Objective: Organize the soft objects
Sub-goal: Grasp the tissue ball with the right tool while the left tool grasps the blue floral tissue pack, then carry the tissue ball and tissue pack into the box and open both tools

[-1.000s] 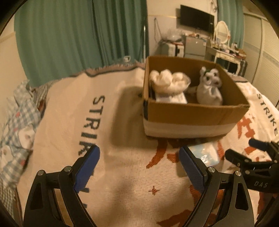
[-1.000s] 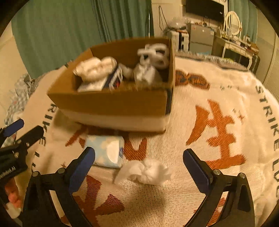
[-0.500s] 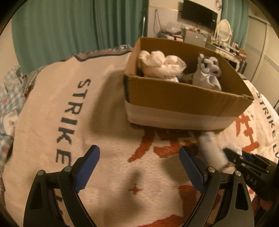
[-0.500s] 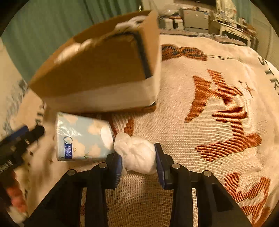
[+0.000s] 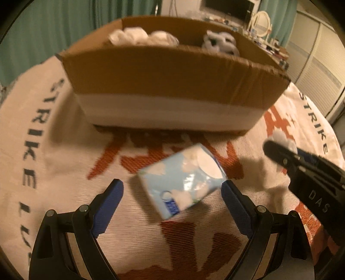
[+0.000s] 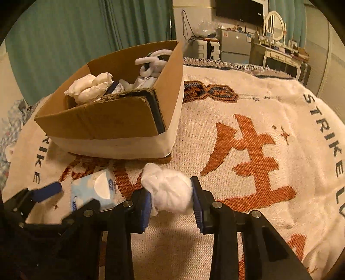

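On the bed's woven blanket (image 6: 269, 103), the tissue pack (image 5: 183, 183) lies skewed between the spread left gripper (image 5: 172, 200), while the right gripper (image 6: 170, 202) pinches a white wad (image 6: 170, 193) near the box (image 6: 107, 122)

This was a home bedroom: a bed spread with a woven blanket (image 6: 269, 112), teal curtains (image 6: 64, 43) behind it, a wall-mounted television (image 6: 239, 9), and a white dressing table (image 6: 282, 53) carrying an oval mirror (image 6: 275, 24).
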The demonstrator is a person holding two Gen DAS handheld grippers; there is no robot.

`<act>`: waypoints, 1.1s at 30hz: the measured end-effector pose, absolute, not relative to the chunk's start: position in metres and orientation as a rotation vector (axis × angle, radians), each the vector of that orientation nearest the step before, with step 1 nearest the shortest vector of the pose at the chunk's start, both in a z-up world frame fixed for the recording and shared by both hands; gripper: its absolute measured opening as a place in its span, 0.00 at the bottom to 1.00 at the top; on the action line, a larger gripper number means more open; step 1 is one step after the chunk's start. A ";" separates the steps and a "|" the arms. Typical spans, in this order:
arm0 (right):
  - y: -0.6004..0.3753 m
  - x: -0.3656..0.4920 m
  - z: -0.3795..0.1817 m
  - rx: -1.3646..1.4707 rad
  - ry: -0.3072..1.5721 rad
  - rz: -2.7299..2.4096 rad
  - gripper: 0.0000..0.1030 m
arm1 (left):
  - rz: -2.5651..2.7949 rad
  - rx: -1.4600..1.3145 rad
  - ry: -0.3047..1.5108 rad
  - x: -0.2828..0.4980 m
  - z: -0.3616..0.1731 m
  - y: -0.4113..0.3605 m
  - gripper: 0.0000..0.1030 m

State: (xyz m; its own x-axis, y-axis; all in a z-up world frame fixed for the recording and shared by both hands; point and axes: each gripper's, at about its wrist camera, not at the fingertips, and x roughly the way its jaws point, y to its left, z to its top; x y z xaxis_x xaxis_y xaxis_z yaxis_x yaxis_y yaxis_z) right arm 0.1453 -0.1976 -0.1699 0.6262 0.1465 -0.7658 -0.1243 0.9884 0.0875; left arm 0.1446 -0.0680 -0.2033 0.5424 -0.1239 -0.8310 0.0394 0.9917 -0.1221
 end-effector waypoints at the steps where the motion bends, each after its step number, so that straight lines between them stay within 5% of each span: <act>1: -0.198 0.147 -0.171 0.026 0.879 0.154 0.32 | -0.100 -0.092 1.005 0.146 -0.208 -0.070 0.90; 19: -0.204 0.159 -0.186 0.066 0.884 0.169 0.32 | -0.091 -0.037 0.966 0.150 -0.216 -0.082 0.83; 33: -0.200 0.137 -0.134 0.056 0.811 0.193 0.32 | -0.081 0.008 0.884 0.113 -0.157 -0.061 0.81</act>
State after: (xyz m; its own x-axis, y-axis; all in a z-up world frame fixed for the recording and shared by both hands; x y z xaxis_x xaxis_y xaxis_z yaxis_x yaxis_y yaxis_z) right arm 0.1369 -0.1998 -0.1344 0.6721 0.1931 -0.7148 -0.1500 0.9809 0.1239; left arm 0.1135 -0.0612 -0.1572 0.6314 -0.0680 -0.7725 0.0744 0.9969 -0.0269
